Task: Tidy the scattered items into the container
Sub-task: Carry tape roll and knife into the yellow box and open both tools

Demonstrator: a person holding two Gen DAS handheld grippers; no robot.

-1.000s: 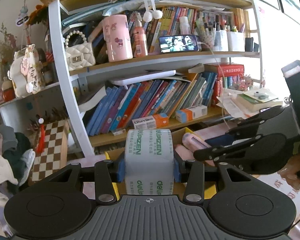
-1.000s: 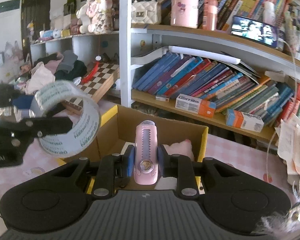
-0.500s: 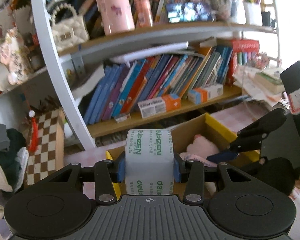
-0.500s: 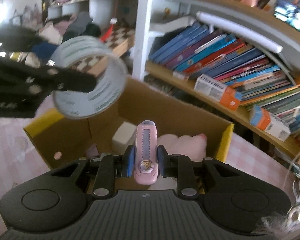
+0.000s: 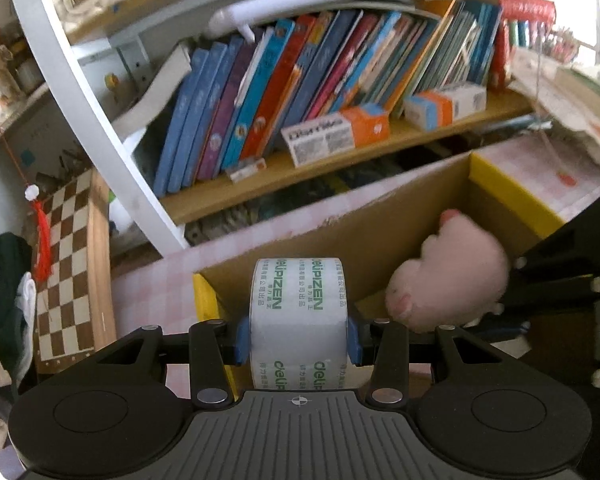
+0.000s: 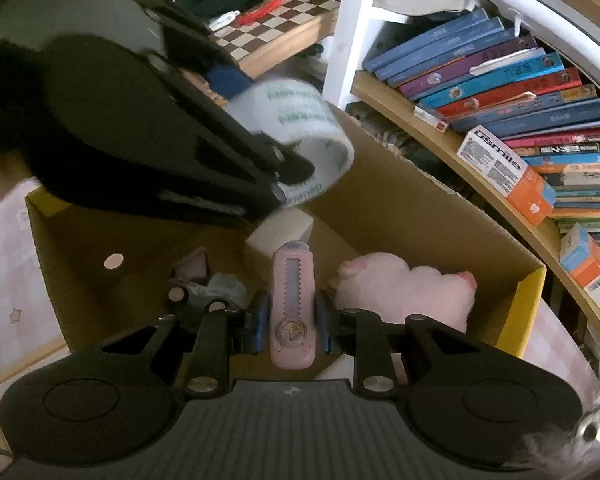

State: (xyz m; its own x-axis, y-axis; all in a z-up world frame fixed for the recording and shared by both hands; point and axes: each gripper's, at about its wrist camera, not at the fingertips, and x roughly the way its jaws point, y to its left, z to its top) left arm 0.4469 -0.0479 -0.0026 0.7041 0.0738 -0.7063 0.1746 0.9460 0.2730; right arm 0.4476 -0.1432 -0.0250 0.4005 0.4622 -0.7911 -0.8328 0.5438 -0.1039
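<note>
Item count, both wrist views

One open brown cardboard box with yellow flap edges [image 6: 383, 208]; one roll of clear packing tape with green lettering [image 5: 298, 312]; one pink utility knife with a toothed slider [image 6: 292, 312]; one pink plush toy [image 6: 411, 292]; one white rectangular block [image 6: 280, 228]; one small grey toy car [image 6: 212, 292]; two orange-and-white cartons [image 5: 335, 134]; one brown-and-cream chessboard [image 5: 66, 276].

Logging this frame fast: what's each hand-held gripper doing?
Left hand-held gripper: closed on the tape roll.
Right hand-held gripper: closed on the pink utility knife.
</note>
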